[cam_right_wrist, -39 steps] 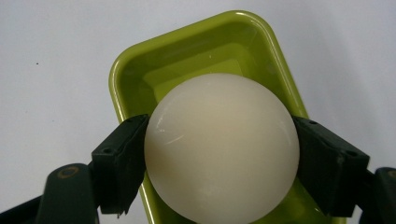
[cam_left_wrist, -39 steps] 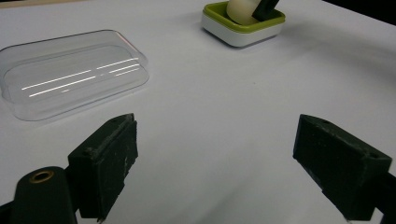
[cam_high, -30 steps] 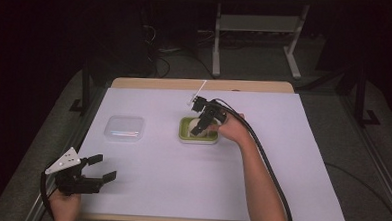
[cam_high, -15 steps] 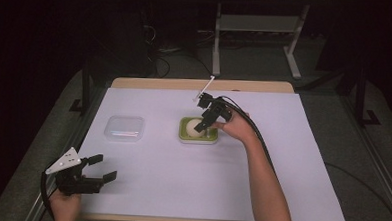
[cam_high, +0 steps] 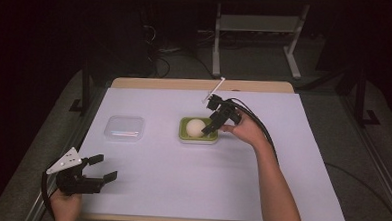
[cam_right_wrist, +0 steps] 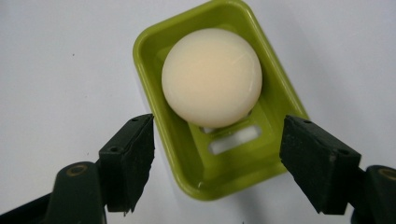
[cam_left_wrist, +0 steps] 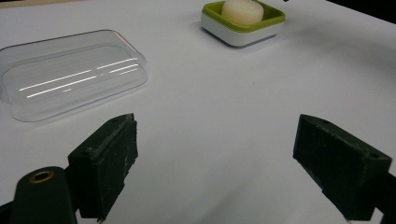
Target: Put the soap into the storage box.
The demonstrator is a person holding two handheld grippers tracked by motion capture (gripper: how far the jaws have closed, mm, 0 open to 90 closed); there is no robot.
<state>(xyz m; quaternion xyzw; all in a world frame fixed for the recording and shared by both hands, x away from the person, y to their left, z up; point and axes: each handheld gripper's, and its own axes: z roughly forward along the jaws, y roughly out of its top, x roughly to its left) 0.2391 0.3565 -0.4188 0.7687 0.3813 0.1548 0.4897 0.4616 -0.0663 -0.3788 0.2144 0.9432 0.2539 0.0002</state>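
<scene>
Over green soap dish (cam_right_wrist: pixel 187 140), right gripper (cam_right_wrist: pixel 217 158) hovers, jaws wide, empty; soap (cam_right_wrist: pixel 211 77) at 12 o'clock. Likely pick-up approach: advance, straddle, close. Left gripper (cam_high: pixel 99 170) idle, wide.

Left gripper (cam_high: pixel 100 168) low near front left corner of tabletop, jaws wide apart. Right gripper (cam_high: pixel 211 125) tipped down over tabletop middle, jaws wide apart, arm stretched forward.

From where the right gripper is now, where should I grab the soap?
Grip the round soap across its widest part, coming straight down from above. It sits proud of the green dish, so its curved sides look reachable. The right gripper is open, and may need to be wider.
</scene>
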